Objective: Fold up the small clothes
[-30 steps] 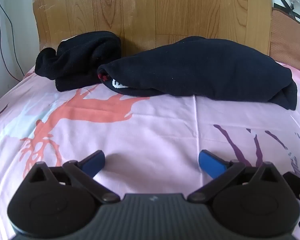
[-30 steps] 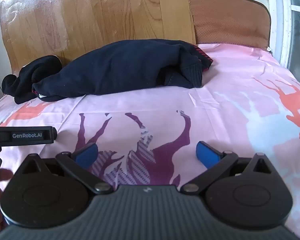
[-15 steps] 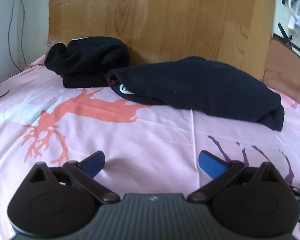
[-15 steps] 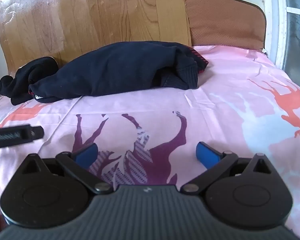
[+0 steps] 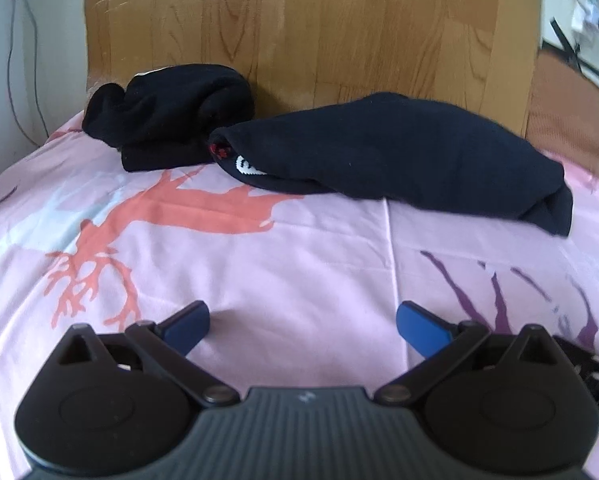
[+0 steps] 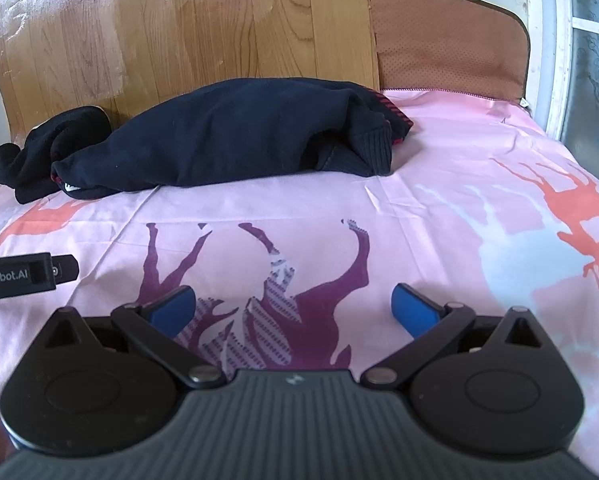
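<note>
**Two open grippers face dark clothes on a pink bed**

The left gripper (image 5: 302,322) sits low over a pink sheet (image 5: 299,264), its blue fingers (image 5: 187,324) spread wide with nothing between them. Well ahead of the fingertips, and slightly to their right, lies a navy sweater (image 5: 399,156) in a loose heap, a white mark and a bit of red showing at its near left end. Ahead and to the left of the fingers, a black garment (image 5: 167,128) is bundled against the wooden headboard (image 5: 311,32), touching the sweater's left end.

The right gripper (image 6: 293,308) also has its jaws wide apart and empty, hovering over a purple deer print (image 6: 283,280). From there the sweater (image 6: 227,136) lies well ahead, a little left of centre, its ribbed hem and red-striped lining turned towards the right. The black garment (image 6: 47,148) shows farther left. Just left of the right gripper's fingers, part of the left tool enters the frame, and a brown cushion (image 6: 451,44) stands beyond the sweater
</note>
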Available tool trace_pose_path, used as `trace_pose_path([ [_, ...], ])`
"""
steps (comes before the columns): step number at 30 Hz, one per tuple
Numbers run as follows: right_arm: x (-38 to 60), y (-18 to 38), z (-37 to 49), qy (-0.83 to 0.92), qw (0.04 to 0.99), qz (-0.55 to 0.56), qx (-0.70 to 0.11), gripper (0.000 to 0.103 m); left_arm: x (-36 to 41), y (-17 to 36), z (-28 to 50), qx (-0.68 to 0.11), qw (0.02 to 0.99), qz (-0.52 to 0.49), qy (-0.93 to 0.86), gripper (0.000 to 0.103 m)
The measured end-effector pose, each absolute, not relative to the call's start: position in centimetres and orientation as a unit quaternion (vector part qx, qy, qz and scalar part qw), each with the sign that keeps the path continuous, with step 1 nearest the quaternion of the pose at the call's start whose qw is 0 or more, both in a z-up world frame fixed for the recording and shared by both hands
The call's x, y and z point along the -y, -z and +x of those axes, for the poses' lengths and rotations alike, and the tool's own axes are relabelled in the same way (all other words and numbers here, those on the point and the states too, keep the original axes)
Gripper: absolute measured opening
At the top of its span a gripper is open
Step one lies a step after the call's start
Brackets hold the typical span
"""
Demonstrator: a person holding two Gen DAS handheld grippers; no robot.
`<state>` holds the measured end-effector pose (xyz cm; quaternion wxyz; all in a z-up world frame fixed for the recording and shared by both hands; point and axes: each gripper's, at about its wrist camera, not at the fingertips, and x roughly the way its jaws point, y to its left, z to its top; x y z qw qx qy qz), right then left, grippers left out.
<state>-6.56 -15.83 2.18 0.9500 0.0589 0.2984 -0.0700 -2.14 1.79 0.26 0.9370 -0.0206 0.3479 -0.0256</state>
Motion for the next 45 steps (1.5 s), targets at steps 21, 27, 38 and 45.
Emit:
trace_pose_path([
  [21,15.8,-2.3,-6.7,0.07,0.949,0.065,-0.3,0.103,-1.7,-0.2,-2.8,-0.355,0.934,0.02,0.025,0.103],
  [27,15.9,-2.2,-6.8,0.069,0.949,0.068,-0.299,0.103,-2.6,-0.3,-2.8,-0.354,0.935,0.0,0.017,0.103],
  [38,15.7,-2.2,-6.7,0.072,0.949,0.064,-0.301,0.103,-2.4,-0.2,-2.7,-0.357,0.934,0.013,0.014,0.103],
  [45,15.9,-2.5,-7.1,0.074,0.953,0.07,-0.284,0.103,-2.9,-0.4,-3.1,-0.345,0.938,-0.006,0.018,0.103],
])
